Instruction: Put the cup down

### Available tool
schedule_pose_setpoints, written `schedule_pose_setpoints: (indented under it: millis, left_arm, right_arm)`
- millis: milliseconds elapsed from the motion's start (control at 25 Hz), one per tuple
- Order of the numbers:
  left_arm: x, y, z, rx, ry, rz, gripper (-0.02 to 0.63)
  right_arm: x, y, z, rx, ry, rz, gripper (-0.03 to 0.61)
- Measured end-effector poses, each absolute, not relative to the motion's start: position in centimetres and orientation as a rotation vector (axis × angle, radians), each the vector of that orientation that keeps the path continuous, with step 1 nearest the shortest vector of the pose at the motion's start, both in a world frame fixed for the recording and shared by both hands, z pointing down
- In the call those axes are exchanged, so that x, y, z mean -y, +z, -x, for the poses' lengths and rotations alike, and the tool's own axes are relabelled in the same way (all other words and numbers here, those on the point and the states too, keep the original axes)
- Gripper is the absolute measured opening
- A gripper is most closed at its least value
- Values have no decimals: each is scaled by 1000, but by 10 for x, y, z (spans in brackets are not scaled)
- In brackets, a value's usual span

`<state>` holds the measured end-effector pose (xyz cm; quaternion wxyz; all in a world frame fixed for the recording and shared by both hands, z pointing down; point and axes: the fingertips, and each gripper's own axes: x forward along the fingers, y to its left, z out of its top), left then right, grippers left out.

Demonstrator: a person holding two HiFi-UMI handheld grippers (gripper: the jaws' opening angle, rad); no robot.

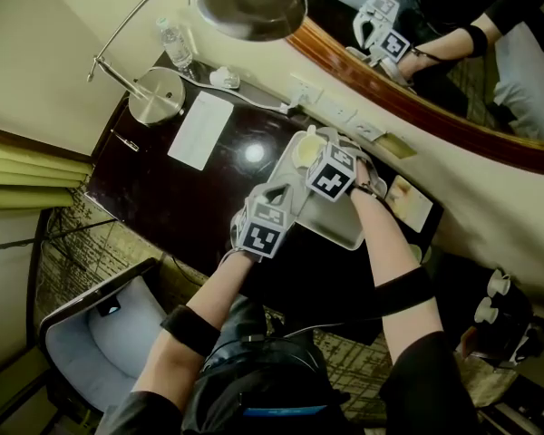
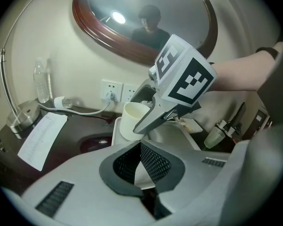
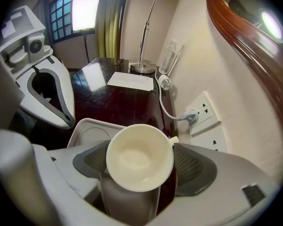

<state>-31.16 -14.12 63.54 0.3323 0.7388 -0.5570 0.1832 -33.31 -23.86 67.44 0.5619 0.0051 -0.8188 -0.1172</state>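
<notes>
While over the tray (image 3: pixel 81 126), cup (image 3: pixel 139 157) between right gripper (image 3: pixel 141 163) fingers (image 3: pixel 193 168).

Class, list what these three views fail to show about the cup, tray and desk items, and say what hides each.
Cup base, and whether it touches the tray: hidden by the cup's own bowl in the right gripper view, by the marker cube in the head view, and by the left gripper body in its view.
Paper print: too small in every view.
Bottle label: too small, blurred.
</notes>
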Motion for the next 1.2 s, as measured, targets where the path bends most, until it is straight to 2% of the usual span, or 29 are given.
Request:
schedule_pose_setpoints:
  millis: [200, 520, 760, 880, 1080, 1200]
  left_arm:
    - [141, 634, 307, 1449, 475, -1933, 4]
    - [125, 616, 296, 1464, 467, -1922, 4]
    - [103, 582, 267, 1483, 464, -1938, 4]
    - [90, 560, 250, 1509, 471, -1960, 4]
    - [65, 533, 207, 1524, 480, -1984, 3]
    - [57, 523, 189, 1529, 506, -2007, 3]
  right_arm:
    - [237, 676, 327, 1945, -253, -28, 472]
    - [230, 633, 303, 2004, -204, -91, 471]
    - [204, 576, 246, 2131, -88, -235, 397]
    - [186, 551, 211, 2195, -13, -333, 236]
    - [165, 523, 137, 2259, 92, -497, 61]
    - [156, 510, 95, 2279, 122, -592, 13]
